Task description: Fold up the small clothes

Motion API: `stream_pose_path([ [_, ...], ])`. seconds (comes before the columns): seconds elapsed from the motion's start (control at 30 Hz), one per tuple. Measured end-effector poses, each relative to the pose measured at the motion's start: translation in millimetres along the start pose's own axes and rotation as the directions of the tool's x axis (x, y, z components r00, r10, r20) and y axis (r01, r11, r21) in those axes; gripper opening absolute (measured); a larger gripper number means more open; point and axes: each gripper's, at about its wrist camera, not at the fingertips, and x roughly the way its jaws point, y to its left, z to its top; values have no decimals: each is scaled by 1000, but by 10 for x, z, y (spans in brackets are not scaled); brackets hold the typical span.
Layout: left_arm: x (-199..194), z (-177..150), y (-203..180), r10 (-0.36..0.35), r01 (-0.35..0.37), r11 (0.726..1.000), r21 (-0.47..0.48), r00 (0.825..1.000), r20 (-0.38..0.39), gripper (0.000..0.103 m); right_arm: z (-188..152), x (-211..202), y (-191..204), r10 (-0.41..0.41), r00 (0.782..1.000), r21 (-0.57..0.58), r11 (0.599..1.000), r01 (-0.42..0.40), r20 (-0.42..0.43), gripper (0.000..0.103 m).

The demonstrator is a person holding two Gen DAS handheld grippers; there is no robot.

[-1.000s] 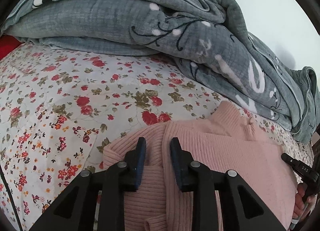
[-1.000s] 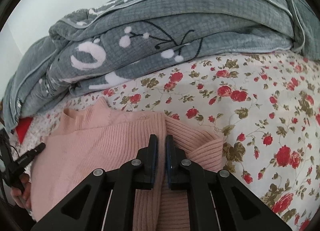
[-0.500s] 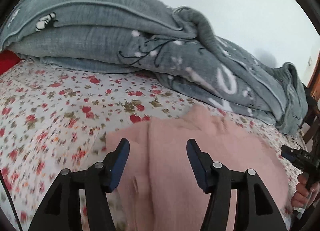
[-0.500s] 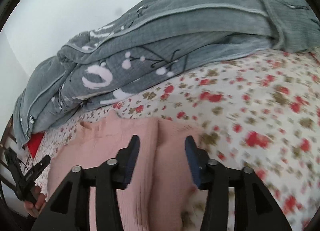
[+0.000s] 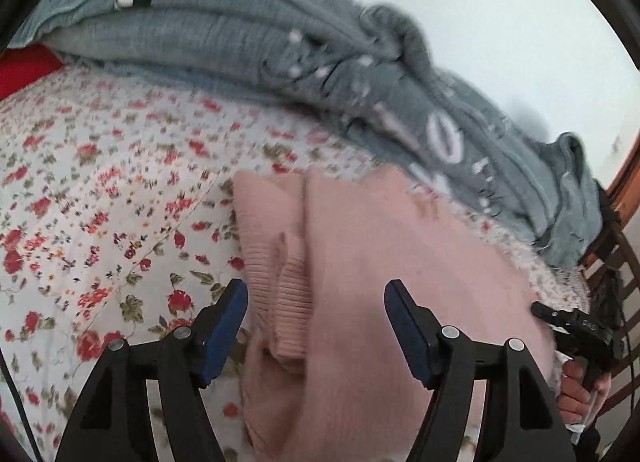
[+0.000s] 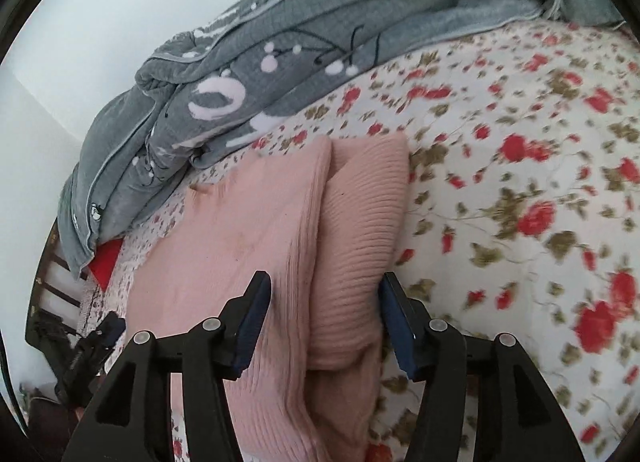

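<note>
Lying on a floral bedsheet (image 5: 100,189), a pink ribbed sweater (image 5: 400,282) is being viewed from both wrist cameras, with its sleeves folded inward over the body. In the left wrist view, a folded sleeve (image 5: 280,262) is being shown along the garment's left edge, its cuff end resting just ahead of the left gripper (image 5: 316,326). The jaws of this gripper are being opened and are standing wide; the sweater lies beneath and between them, but no fabric is being pressed by the blue pads. In the right wrist view, the right gripper (image 6: 324,318) is likewise being opened, its jaws moderately wide, with the other folded sleeve (image 6: 360,229) lying between them and untouched by either pad as far as can be judged. A grey quilt (image 6: 240,73) with white markings is being seen bunched along the far side of the bed, just beyond the sweater's collar end. A red item (image 5: 24,69) is being partly shown under the quilt's edge. At the right margin of the left view, a person's hand (image 5: 580,390) is being seen around the handle of the other device. Both views are blurred, so fine detail cannot be confirmed.
</note>
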Motion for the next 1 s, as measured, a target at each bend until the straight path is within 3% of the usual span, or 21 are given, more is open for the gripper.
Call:
stream_pose_path([
  [0.07, 213, 35, 112, -22, 18, 998, -52, 997, -69, 70, 8, 74, 48, -14, 1000, -21, 1000, 15, 7, 57],
  [0.23, 298, 69, 115, -39, 36, 998, -44, 998, -58, 69, -66, 151, 231, -94, 995, -144, 985, 99, 44, 63],
  [0.33, 303, 62, 51, -31, 30, 999, -19, 998, -56, 55, -70, 174, 266, -121, 992, -173, 977, 127, 47, 64],
  [0.4, 294, 60, 52, -57, 56, 998, -28, 997, -52, 33, -58, 171, 230, -107, 993, -163, 980, 113, 41, 63],
  [0.47, 291, 59, 66, -84, 82, 996, -37, 995, -49, 27, -52, 172, 224, -105, 994, -163, 980, 110, 41, 53],
  [0.53, 272, 57, 61, -84, 82, 996, -34, 996, -42, 25, -66, 164, 230, -98, 994, -170, 980, 105, 46, 34],
  [0.6, 252, 54, 41, -76, 76, 997, -26, 997, -31, 24, -76, 130, 232, -78, 995, -169, 982, 87, 63, 25],
  [0.73, 159, 33, -13, -71, 71, 997, -13, 997, 3, 23, -60, 48, 178, -15, 997, -145, 989, 25, 76, 22],
  [1.0, -18, -86, -19, -175, 175, 978, -115, 985, 14, 22, -249, -322, 318, -37, 986, -189, 980, 68, 162, 20],
])
